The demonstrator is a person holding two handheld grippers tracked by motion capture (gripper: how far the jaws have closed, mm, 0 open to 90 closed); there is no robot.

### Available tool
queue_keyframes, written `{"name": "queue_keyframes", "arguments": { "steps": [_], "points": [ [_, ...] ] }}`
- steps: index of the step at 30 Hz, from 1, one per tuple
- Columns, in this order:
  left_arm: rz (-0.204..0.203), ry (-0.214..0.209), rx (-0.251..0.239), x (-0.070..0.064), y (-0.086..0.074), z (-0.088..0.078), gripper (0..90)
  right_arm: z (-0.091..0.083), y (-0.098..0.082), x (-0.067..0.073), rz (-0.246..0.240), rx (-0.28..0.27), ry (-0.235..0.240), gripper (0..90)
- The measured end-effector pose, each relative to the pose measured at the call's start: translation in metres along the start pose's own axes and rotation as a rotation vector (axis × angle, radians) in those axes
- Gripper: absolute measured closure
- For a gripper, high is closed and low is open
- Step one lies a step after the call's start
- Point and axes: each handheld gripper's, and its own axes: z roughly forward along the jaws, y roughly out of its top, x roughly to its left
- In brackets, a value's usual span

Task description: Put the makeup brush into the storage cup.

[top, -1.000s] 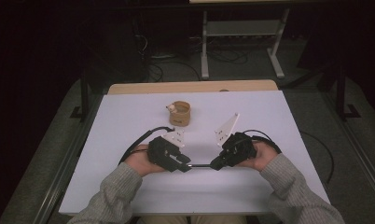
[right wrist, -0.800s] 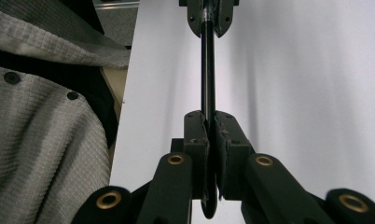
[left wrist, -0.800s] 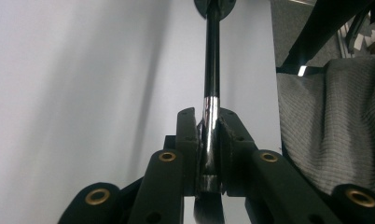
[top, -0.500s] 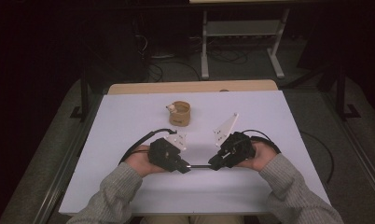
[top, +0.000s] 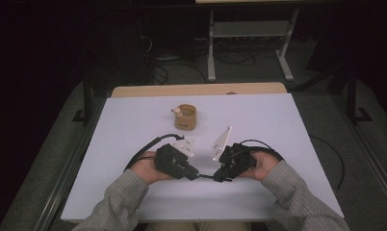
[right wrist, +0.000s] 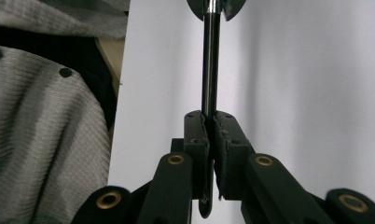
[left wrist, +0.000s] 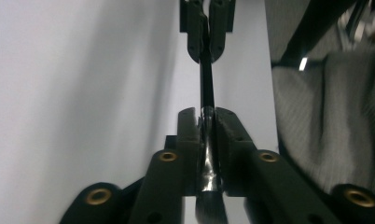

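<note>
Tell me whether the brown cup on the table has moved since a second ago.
No. The brown cup sits in the same spot, just in front of the table's wooden far edge, as in the earlier high views.

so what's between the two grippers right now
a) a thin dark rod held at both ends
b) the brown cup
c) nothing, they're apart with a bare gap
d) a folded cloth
a: a thin dark rod bridges the left gripper and the right gripper low on the white table; each gripper view shows its own fingers closed on one end, while the brown cup stands apart farther back.
</note>
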Motion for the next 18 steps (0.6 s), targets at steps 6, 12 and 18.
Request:
{"name": "queue_keyframes", "arguments": {
  "steps": [6, 12, 18],
  "points": [
    [-0.028, -0.009, -0.071, 0.000, -0.009, -0.010, 54.8, -0.009, -0.015, 0.004, 0.018, -0.047, -0.048, 83.3],
    [-0.014, -0.014, -0.056, -0.001, -0.005, -0.004, 61.2, -0.007, -0.011, 0.005, -0.001, -0.075, -0.056, 83.3],
    [0.006, -0.039, -0.036, 0.000, -0.003, -0.002, 77.3, -0.006, -0.008, 0.006, -0.016, -0.092, -0.058, 83.3]
  ]
}}
